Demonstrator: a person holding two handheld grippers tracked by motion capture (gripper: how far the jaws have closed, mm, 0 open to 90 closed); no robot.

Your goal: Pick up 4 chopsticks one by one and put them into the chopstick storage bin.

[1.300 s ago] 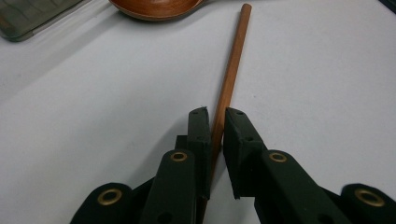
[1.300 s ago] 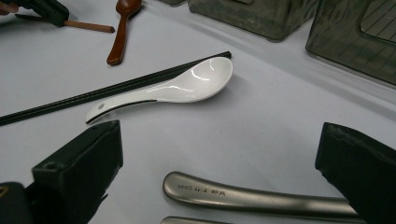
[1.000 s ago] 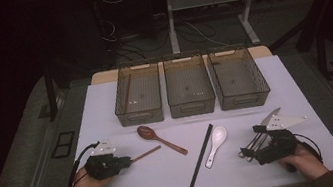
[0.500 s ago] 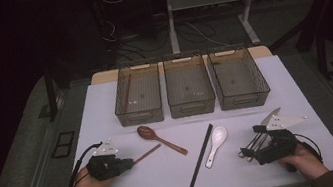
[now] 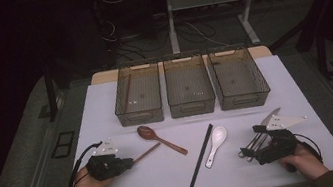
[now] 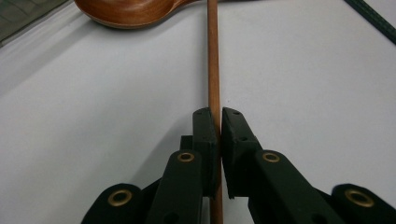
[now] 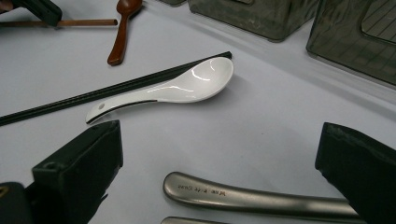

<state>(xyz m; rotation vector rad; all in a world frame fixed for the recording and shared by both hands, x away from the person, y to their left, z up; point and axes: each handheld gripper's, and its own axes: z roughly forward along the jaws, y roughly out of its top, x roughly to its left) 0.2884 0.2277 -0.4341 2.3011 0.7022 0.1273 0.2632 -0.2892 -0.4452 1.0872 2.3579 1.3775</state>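
Observation:
My left gripper (image 5: 126,163) lies at the table's front left, shut on the near end of a brown wooden chopstick (image 5: 146,153). In the left gripper view the jaws (image 6: 218,116) pinch that chopstick (image 6: 213,65), which runs straight ahead toward a wooden spoon (image 6: 135,10). My right gripper (image 5: 259,151) rests at the front right, open. Its jaws (image 7: 219,140) stand wide apart on either side of the metal cutlery handles (image 7: 243,193), without touching them. The metal cutlery (image 5: 253,143) lies flat on the table.
A wooden spoon (image 5: 160,139), black chopsticks (image 5: 200,159) and a white ceramic spoon (image 5: 215,144) lie mid-table. Three grey bins (image 5: 189,86) stand in a row at the back; the left bin (image 5: 138,95) holds a brown chopstick. The white tabletop (image 5: 106,108) ends close behind both hands.

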